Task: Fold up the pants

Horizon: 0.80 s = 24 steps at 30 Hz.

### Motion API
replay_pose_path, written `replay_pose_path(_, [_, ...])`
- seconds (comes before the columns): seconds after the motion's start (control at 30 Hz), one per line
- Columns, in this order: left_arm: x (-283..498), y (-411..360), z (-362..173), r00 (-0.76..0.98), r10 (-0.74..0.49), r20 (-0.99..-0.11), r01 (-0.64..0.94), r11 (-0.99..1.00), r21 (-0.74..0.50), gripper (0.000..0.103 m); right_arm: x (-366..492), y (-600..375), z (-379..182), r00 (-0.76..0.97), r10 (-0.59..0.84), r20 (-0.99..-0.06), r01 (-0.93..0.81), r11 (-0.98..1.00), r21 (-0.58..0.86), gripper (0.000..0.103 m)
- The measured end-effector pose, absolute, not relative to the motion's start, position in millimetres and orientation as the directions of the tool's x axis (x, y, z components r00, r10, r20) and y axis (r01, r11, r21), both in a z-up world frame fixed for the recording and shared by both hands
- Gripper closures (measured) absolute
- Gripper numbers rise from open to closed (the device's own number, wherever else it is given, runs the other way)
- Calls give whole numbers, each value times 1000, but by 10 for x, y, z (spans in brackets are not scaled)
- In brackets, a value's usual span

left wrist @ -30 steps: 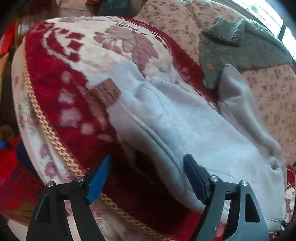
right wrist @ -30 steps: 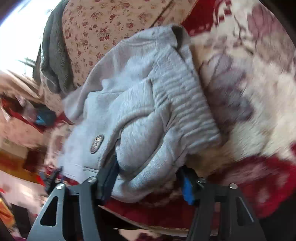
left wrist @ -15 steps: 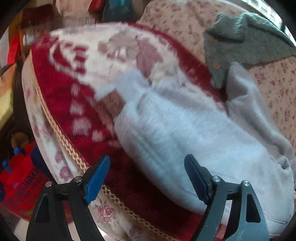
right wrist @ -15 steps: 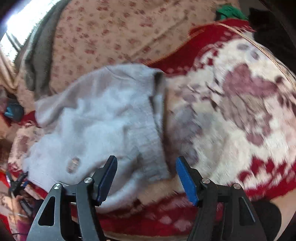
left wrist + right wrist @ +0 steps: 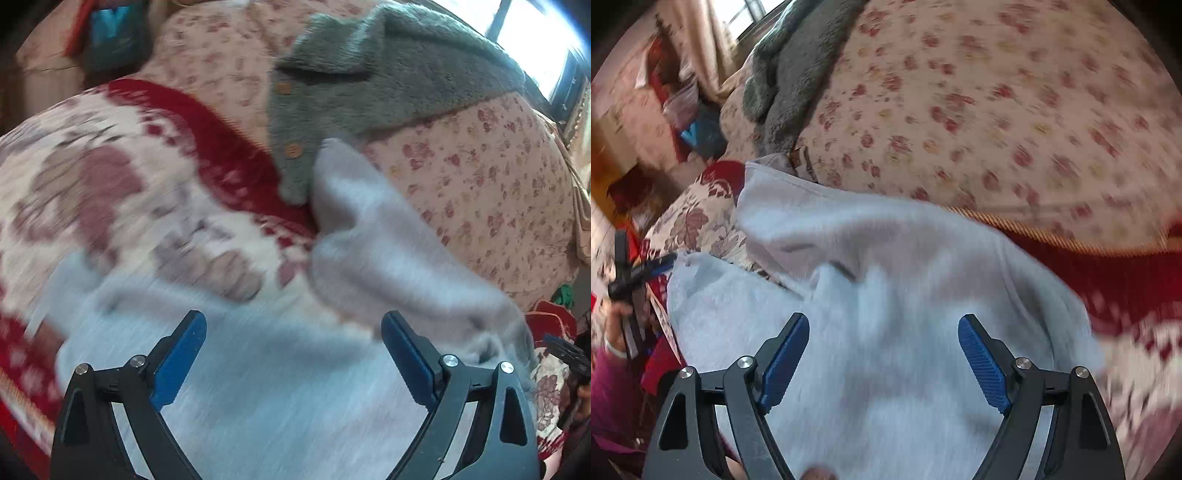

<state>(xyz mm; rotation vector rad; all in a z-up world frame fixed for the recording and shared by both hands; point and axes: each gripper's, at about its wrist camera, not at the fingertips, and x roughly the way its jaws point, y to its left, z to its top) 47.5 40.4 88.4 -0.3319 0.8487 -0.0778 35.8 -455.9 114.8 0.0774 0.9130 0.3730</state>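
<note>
Pale grey fleece pants [image 5: 295, 387] lie bunched across each frame's lower centre on the red-and-cream floral blanket [image 5: 110, 177]; left claw [image 5: 293, 354] and right claw [image 5: 882, 354] are opening, gripping nothing. Best to regrasp at a clean edge.

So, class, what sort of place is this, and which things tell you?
Probably a home living room or bedroom: a floral cover, a red patterned blanket with grey pants on it, and a curtained window.

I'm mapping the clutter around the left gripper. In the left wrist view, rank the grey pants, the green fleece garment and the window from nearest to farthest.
1. Grey pants: right under the opening, empty left gripper.
2. Green fleece garment: farther up, draped on the floral cushion.
3. Window: top right, behind everything.
</note>
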Motion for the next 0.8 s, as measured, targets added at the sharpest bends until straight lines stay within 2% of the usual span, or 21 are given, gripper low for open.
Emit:
replay_pose_path(0.23, [1536,286,996,621,-300,-724,-13,920,-392,4,985,-4431,1137,499,330,-801,-393,910,130,11])
replay_pose_path(0.43, [2271,191,979,594,-282,-754,-24,930,-367,4,1327,-4386,1065,412,336,-847,-512,854,90,8])
replay_pose_path(0.7, [2879,80,815,536,-323,-780,-1,924,-383,4,1686,-4356,791,268,351,-897,-610,783,124,8])
replay_pose_path(0.8, [3022,21,679,497,-317,-808,-12,928,-371,4,1856,-4384,634,221,381,-898,-591,785,187,8])
